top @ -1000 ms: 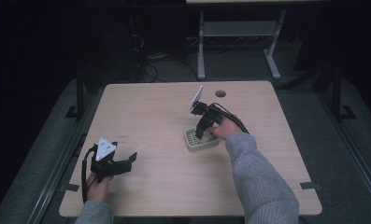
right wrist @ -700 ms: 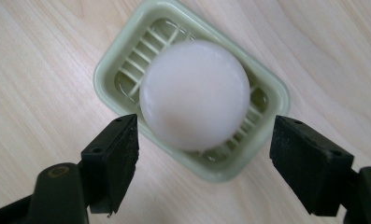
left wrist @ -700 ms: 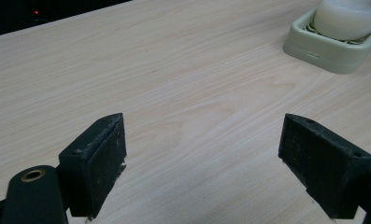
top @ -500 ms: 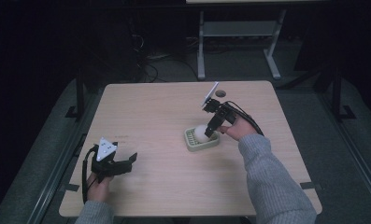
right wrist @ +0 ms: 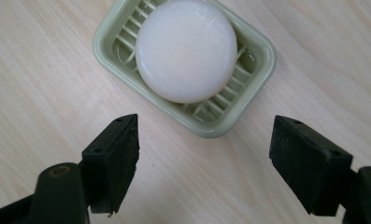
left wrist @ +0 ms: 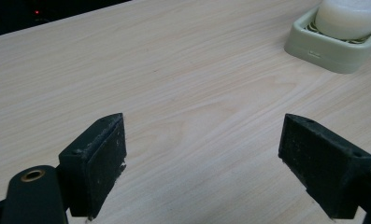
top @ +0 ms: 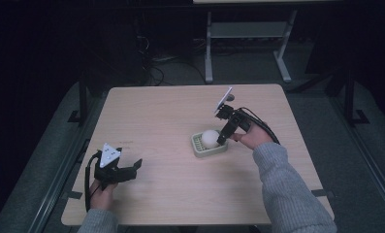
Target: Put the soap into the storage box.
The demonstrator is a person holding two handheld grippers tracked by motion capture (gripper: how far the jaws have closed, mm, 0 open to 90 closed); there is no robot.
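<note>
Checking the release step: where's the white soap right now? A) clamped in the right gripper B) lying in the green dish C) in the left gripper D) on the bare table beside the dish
B: the white soap lies in the green dish, and the right gripper hangs above it with jaws wide apart.

A light wood-grain table (top: pixel 170 121) with rounded corners fills the middle of the high view, standing on grey floor (top: pixel 355 160). Right of the frame's centre, 1 pale green dish (top: pixel 200 148) sits directly on the tabletop, its ribbed inside carrying a round white soap (top: pixel 210 138). Near the upper right edge of the table lies 1 small dark round thing (top: pixel 230 97), too small to identify. In the left gripper view the dish (left wrist: pixel 332 46) sits at the upper right on the same wood.
</note>
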